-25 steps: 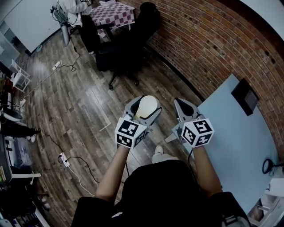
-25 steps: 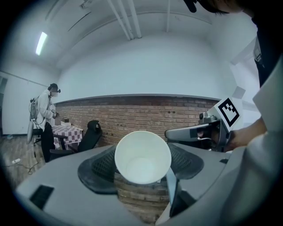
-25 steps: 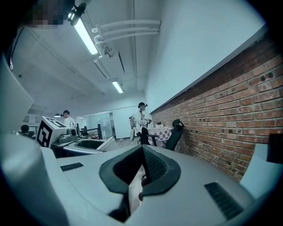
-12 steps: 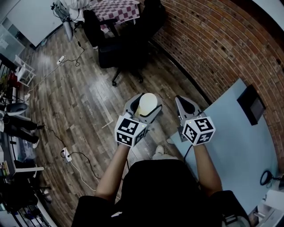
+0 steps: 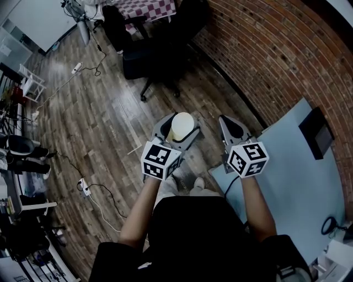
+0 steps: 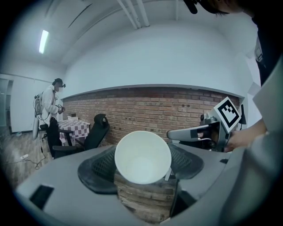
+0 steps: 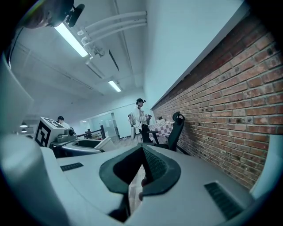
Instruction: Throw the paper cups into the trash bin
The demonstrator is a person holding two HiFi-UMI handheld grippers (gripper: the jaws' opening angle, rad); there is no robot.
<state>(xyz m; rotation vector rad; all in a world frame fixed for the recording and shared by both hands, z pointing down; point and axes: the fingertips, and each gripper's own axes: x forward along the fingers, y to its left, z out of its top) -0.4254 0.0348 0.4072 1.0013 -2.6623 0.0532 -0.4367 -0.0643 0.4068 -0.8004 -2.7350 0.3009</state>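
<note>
I am gripping the paper cup (image 5: 182,124) in my left tool (image 5: 177,130), jaws spread wide against its sides, mouth facing back toward me, above the wooden floor (image 5: 105,110). My right tool (image 5: 226,122) is hanging empty, jaws together, beside the counter (image 5: 298,176).

Paper cup (image 5: 182,125), centre frame: cream-white. My left gripper (image 5: 177,124) and right gripper (image 5: 229,124): grey shells, black pads, cubes in black-and-white squares. Brick wall (image 5: 276,55), upper right: red-brown. Floor (image 5: 94,121): grey-brown planks. Table (image 5: 298,171): pale blue. Tablecloth (image 5: 157,8), top edge: purple-white check.
</note>
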